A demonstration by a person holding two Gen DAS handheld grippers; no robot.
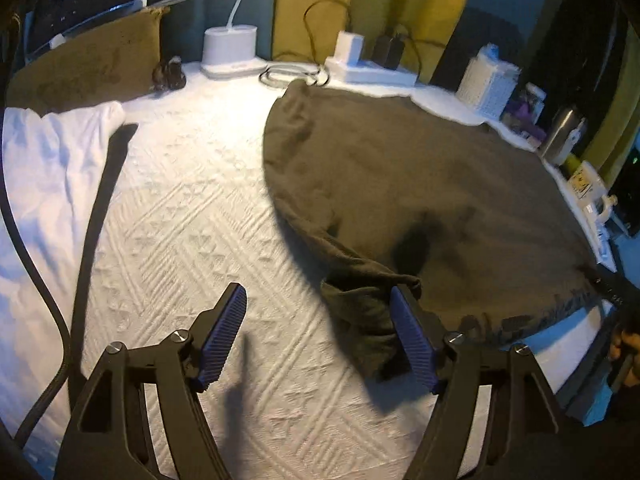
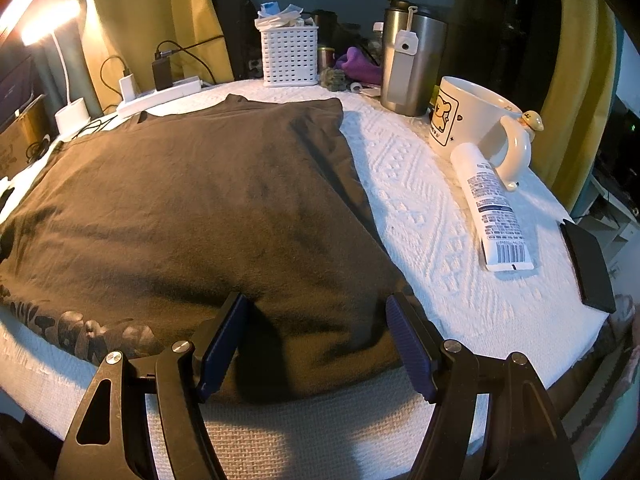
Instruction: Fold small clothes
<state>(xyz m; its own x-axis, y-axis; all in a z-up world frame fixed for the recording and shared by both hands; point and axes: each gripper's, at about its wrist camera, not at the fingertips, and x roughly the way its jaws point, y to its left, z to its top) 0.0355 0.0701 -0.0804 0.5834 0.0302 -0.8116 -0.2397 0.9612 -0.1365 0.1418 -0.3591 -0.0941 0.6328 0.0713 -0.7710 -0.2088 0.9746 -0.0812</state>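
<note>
The surface was a white textured cloth hemmed in by clutter along its far edge — a lamp base, a power strip and loose cables. In the left wrist view, your left gripper stood spread wide and held nothing, with its right finger against a bunched corner of the dark brown T-shirt. That corner hung crumpled near the front edge; had you closed there, you would likely have caught several layers at once and dragged the fold crooked. A white garment lay well apart to the left, with a dark cable crossing it.

In the right wrist view, your right gripper was also spread and empty, straddling the shirt's near hem, which drooped over the edge. A mug, a steel tumbler and a tube sat near the shirt's right side — a wide sweep while folding could have knocked them over or pushed the tube off.
</note>
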